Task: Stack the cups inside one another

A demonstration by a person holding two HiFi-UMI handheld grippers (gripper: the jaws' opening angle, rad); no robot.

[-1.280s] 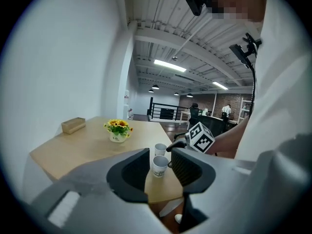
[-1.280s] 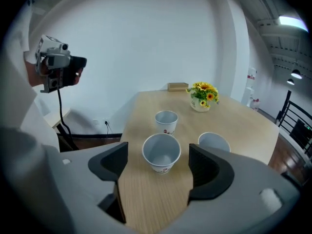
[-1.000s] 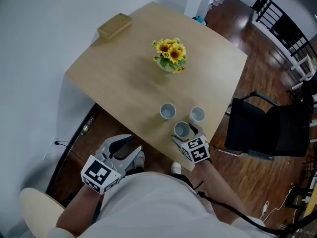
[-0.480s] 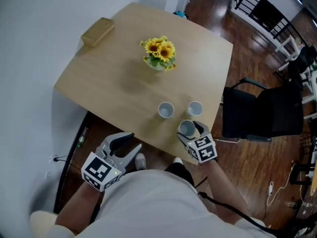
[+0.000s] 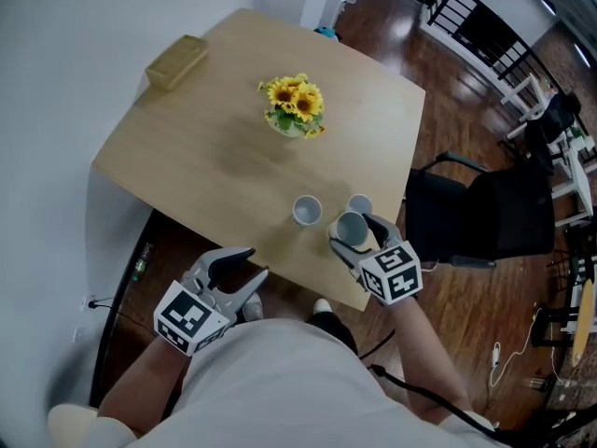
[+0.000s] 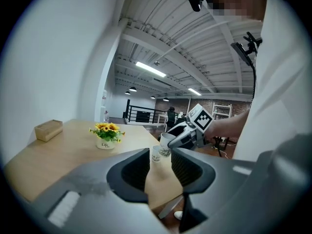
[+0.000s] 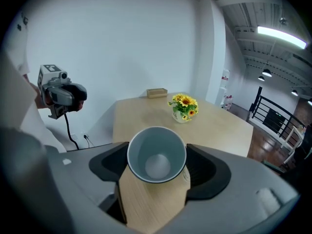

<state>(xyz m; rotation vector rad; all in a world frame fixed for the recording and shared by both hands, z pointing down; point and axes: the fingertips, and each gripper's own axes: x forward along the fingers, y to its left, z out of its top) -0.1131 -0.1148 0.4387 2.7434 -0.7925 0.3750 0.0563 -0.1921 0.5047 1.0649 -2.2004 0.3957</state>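
Three pale grey cups are in play on the light wooden table (image 5: 205, 147). One cup (image 5: 306, 211) stands upright near the front edge; a second cup (image 5: 360, 203) stands right of it, partly hidden. My right gripper (image 5: 354, 237) is shut on the third cup (image 5: 349, 224), held off the table just in front of the hidden one. In the right gripper view this cup (image 7: 157, 155) fills the space between the jaws, mouth toward the camera, in my right gripper (image 7: 157, 166). My left gripper (image 5: 244, 267) hangs open below the table's front edge, and nothing is between the jaws of the left gripper (image 6: 160, 165).
A vase of sunflowers (image 5: 294, 110) stands mid-table and a small wooden box (image 5: 177, 61) lies at the far left corner. A black chair (image 5: 485, 217) sits by the table's right side. Wooden floor surrounds the table.
The right gripper has lifted its cup off the table and carried it a little toward the other two cups. The left gripper has stayed open and low.
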